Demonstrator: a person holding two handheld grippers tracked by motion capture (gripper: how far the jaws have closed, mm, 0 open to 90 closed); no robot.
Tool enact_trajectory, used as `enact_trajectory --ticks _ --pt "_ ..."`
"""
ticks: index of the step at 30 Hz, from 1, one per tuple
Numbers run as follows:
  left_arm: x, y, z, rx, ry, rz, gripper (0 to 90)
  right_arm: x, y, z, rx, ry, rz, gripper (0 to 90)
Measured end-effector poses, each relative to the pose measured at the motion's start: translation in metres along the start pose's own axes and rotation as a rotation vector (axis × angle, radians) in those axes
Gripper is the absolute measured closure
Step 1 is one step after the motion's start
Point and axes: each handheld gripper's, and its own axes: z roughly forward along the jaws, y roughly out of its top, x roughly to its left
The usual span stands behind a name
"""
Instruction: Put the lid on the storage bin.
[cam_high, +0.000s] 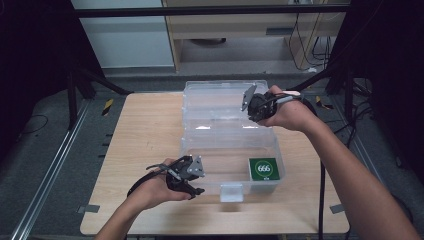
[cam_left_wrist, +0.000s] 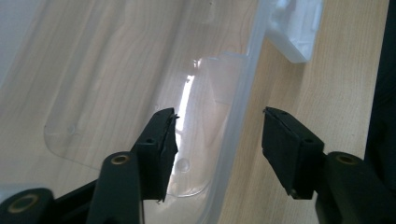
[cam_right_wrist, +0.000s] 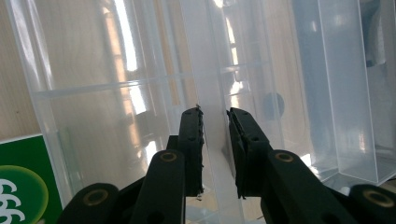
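A dark room with grey floor (cam_high: 45, 150) surrounds a pale wooden surface (cam_high: 145, 135). A clear box (cam_high: 220, 150) sits open at its middle, a green card (cam_high: 263, 168) inside near the front edge. The right tool (cam_high: 248, 106) pinches the lid (cam_right_wrist: 212, 93); the left tool (cam_high: 196, 186), wide, straddles the box's front wall.
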Motion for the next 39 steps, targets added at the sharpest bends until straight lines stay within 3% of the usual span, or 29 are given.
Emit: enact_trajectory --ticks 13,17,23,30,39 --pt "0.0022 0.0049 0.0054 0.016 -0.007 0.016 69.4 0.0006 0.0004 -0.0004 0.003 0.001 0.009 76.6" --pt "0.0004 0.0069 0.0071 0.028 -0.026 0.045 80.0 0.0012 0.0011 -0.0005 0.005 0.000 -0.001 77.5" --pt "0.0017 0.0068 0.0075 0.024 -0.037 0.024 80.6 0.0035 0.0021 -0.0010 0.011 -0.010 -0.028 79.3" --pt "-0.0001 0.0058 0.0077 0.013 -0.022 0.012 80.5 0.0058 0.0044 -0.0030 0.021 -0.010 -0.062 81.5" --pt "-0.0011 0.0040 0.0080 -0.001 -0.007 -0.004 80.2 0.0075 0.0061 -0.0064 0.007 0.003 -0.041 83.5"
